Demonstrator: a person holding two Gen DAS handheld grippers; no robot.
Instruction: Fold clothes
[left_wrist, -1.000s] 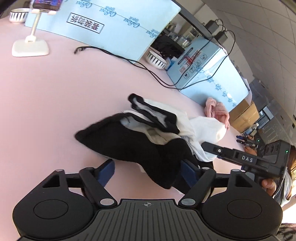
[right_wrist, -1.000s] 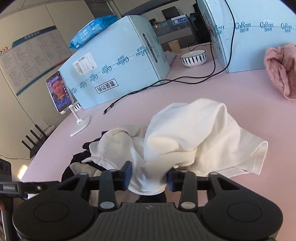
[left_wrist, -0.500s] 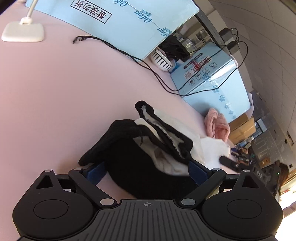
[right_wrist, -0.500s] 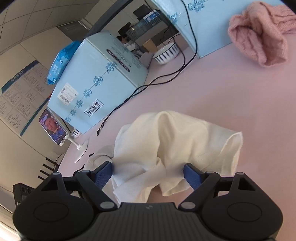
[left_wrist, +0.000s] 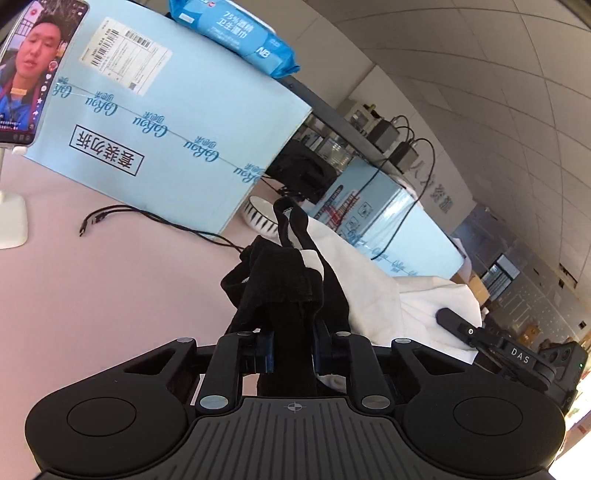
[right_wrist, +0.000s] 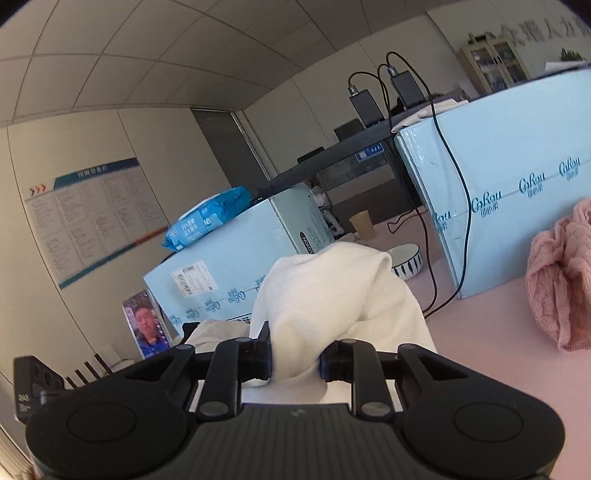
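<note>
A black and white garment hangs bunched above the pink table (left_wrist: 92, 295). Its black part (left_wrist: 284, 288) is pinched in my left gripper (left_wrist: 293, 354), which is shut on it. The white part (left_wrist: 373, 295) drapes off to the right, where the right gripper's body (left_wrist: 517, 358) shows behind it. In the right wrist view my right gripper (right_wrist: 295, 358) is shut on the white part (right_wrist: 332, 295), which bulges up over the fingers. The left gripper's body (right_wrist: 33, 384) shows at the far left.
A pink knitted garment (right_wrist: 561, 273) lies on the table at right. Light blue cartons (left_wrist: 159, 122) (right_wrist: 517, 192) stand along the back, with a striped bowl (left_wrist: 260, 218), black cables (left_wrist: 147, 218) and a phone on a white stand (left_wrist: 26, 74).
Both grippers went from open around the garment to shut on it, and both have lifted and tilted up, raising the cloth off the table.
</note>
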